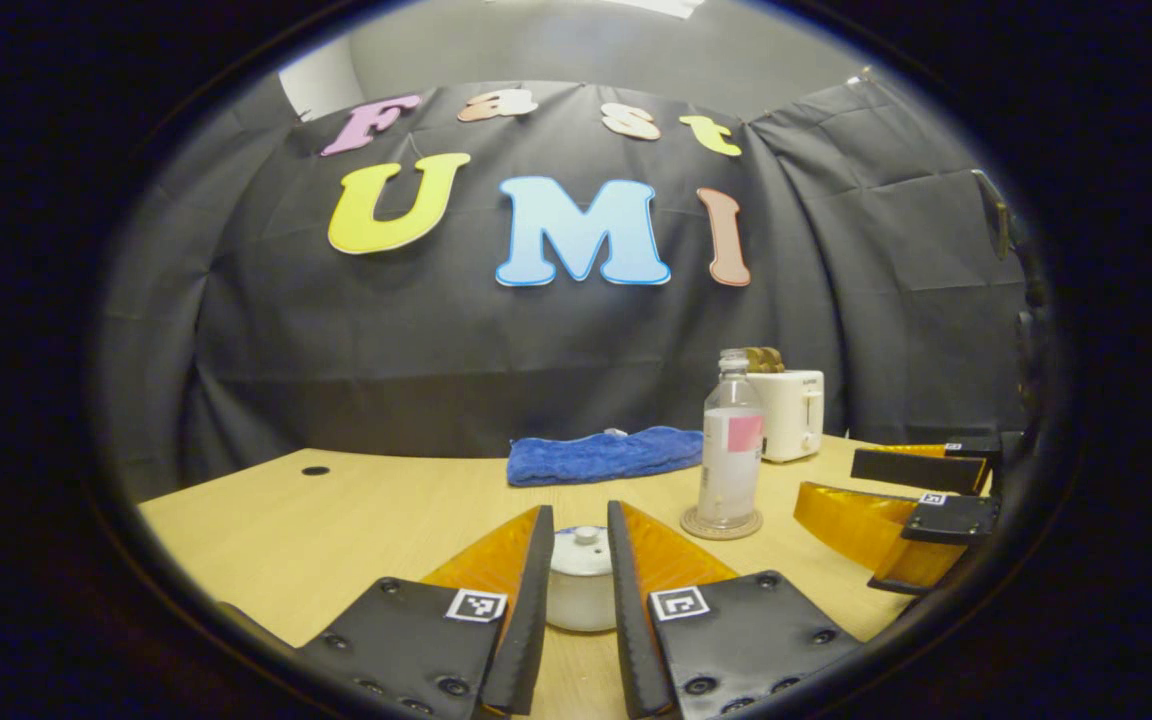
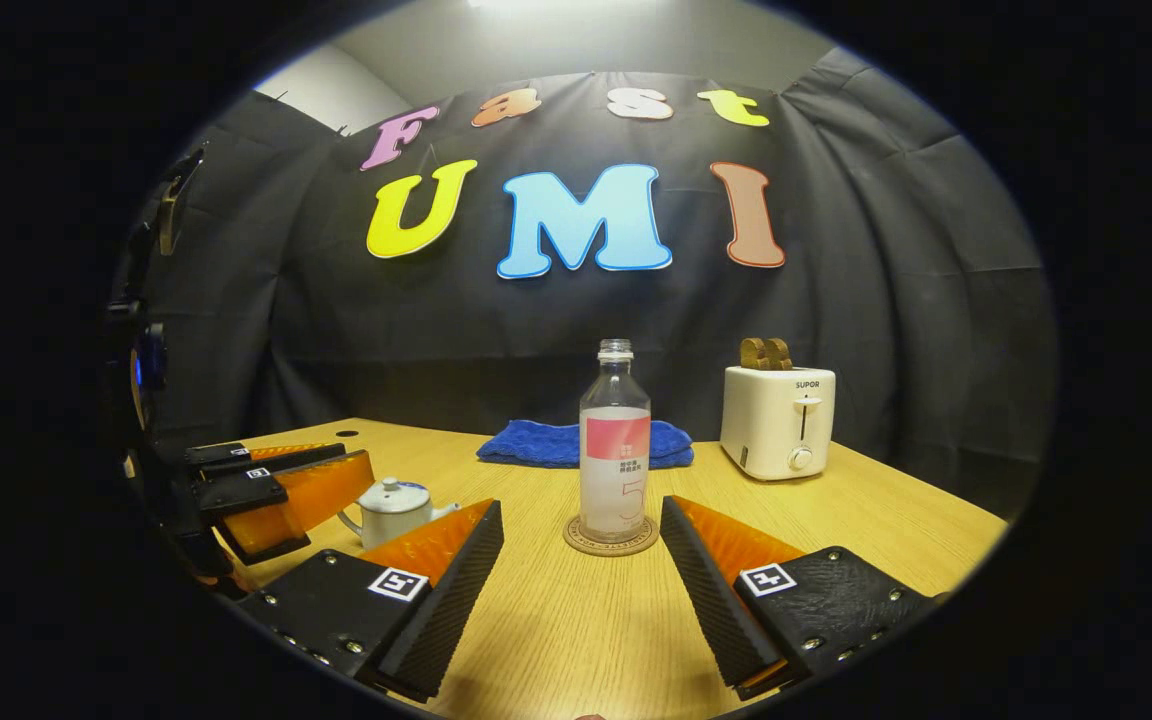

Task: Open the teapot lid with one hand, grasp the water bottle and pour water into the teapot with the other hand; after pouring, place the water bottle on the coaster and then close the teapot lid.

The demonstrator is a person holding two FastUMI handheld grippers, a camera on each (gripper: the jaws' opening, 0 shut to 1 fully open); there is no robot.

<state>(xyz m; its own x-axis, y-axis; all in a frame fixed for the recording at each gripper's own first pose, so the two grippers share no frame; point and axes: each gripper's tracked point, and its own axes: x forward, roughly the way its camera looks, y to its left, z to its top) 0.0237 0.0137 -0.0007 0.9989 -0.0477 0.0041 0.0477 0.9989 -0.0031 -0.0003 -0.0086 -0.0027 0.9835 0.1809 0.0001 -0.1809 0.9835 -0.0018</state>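
A small white teapot (image 1: 581,590) with its lid (image 1: 581,555) on stands just beyond my left gripper (image 1: 580,510), whose fingers are a narrow gap apart and hold nothing. In the right gripper view the teapot (image 2: 391,510) sits low on the left, with the left gripper (image 2: 351,460) beside it. A clear, uncapped water bottle (image 2: 615,450) with a pink label stands upright on a round coaster (image 2: 611,537). My right gripper (image 2: 581,503) is wide open in front of it, not touching. The left gripper view shows the bottle (image 1: 731,450), the coaster (image 1: 721,525) and the right gripper (image 1: 826,478) to the right.
A folded blue towel (image 2: 536,445) lies at the back of the wooden table (image 2: 886,530). A white toaster (image 2: 776,420) with toast in it stands at the back right. A small round hole (image 1: 315,470) is in the tabletop at the far left.
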